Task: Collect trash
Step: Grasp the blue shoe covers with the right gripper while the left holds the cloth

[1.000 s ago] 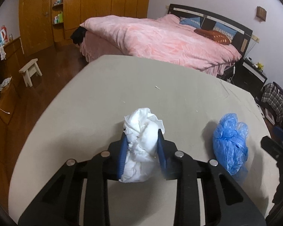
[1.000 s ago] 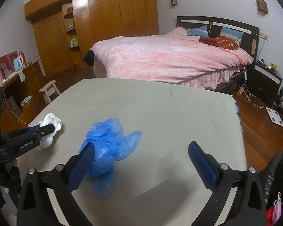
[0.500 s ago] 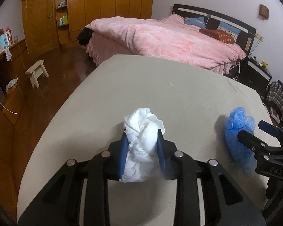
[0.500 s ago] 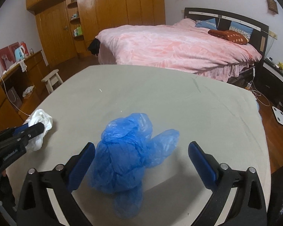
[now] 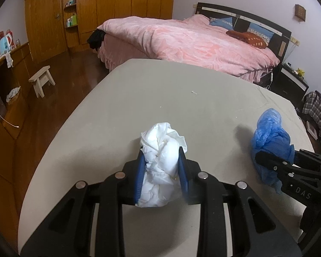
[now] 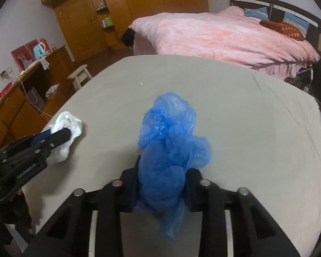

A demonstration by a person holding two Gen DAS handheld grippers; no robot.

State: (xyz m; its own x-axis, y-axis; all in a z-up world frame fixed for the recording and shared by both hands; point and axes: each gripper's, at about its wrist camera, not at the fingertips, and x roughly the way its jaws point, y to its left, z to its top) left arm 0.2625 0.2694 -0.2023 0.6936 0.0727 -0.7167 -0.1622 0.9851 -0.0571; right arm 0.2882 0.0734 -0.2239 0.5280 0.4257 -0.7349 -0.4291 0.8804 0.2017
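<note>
A crumpled white paper wad (image 5: 160,160) sits between the blue pads of my left gripper (image 5: 161,156), which is shut on it above the beige table (image 5: 160,90). The same wad (image 6: 68,128) and the left gripper (image 6: 60,137) show at the left of the right wrist view. A crumpled blue plastic bag (image 6: 169,147) fills the gap of my right gripper (image 6: 161,171), whose jaws are closing and press on it from both sides. In the left wrist view the blue bag (image 5: 269,141) and the right gripper (image 5: 274,160) appear at the right edge.
The table's far edge faces a bed with a pink cover (image 5: 192,40). A small white stool (image 5: 41,79) stands on the wooden floor at left, beside a low wooden cabinet (image 6: 21,98). Small white crumbs (image 5: 193,92) lie on the table's far part.
The right gripper moved in around the blue bag and closed from wide open onto it. The left gripper kept its hold on the white wad and stayed in place.
</note>
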